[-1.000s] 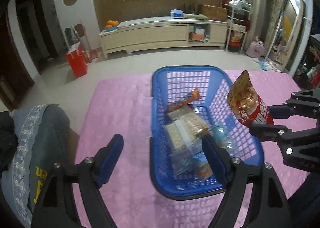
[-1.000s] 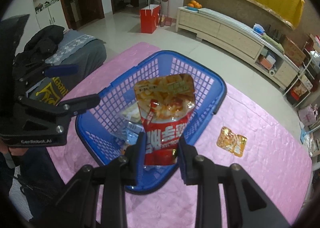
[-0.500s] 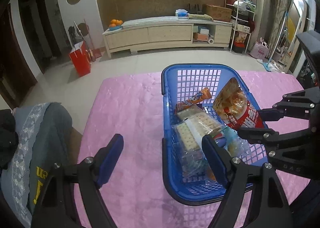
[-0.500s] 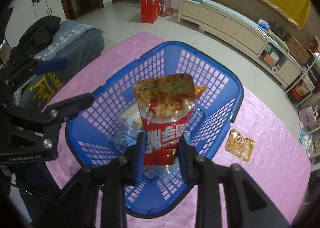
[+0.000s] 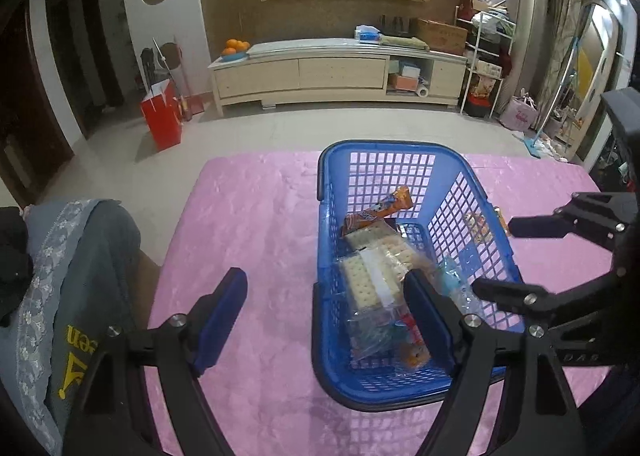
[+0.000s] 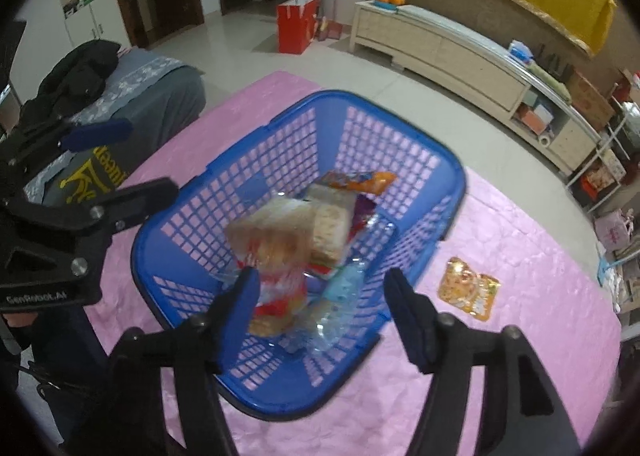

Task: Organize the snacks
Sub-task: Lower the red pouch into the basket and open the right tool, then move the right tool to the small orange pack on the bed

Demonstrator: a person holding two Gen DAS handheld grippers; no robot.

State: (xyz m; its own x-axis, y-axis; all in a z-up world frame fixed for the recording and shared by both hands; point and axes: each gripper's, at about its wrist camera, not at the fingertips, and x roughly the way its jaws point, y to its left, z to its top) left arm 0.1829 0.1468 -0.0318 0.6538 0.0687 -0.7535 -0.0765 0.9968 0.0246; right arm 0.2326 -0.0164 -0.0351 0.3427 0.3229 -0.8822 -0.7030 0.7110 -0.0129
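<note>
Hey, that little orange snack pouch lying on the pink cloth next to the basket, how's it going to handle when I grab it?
The orange pouch lies flat and thin on the pink cloth, so it is probably light and floppy. Its glossy film looks slippery; pinching an edge may work better. It seems unlikely to roll.

The basket (image 6: pixel 448 191) stands on the surface (image 6: pixel 540 336) with crackers (image 5: pixel 376 272) and a pouch (image 6: pixel 276 252) inside; a packet (image 6: pixel 468 288) lies on the surface to its right.

Left gripper (image 5: pixel 326 302) hovering level, jaws spread wide, gripping nothing; right gripper (image 6: pixel 322 298) angling downward, jaws parted wide, fingers (image 6: pixel 408 320) clamping nothing
</note>
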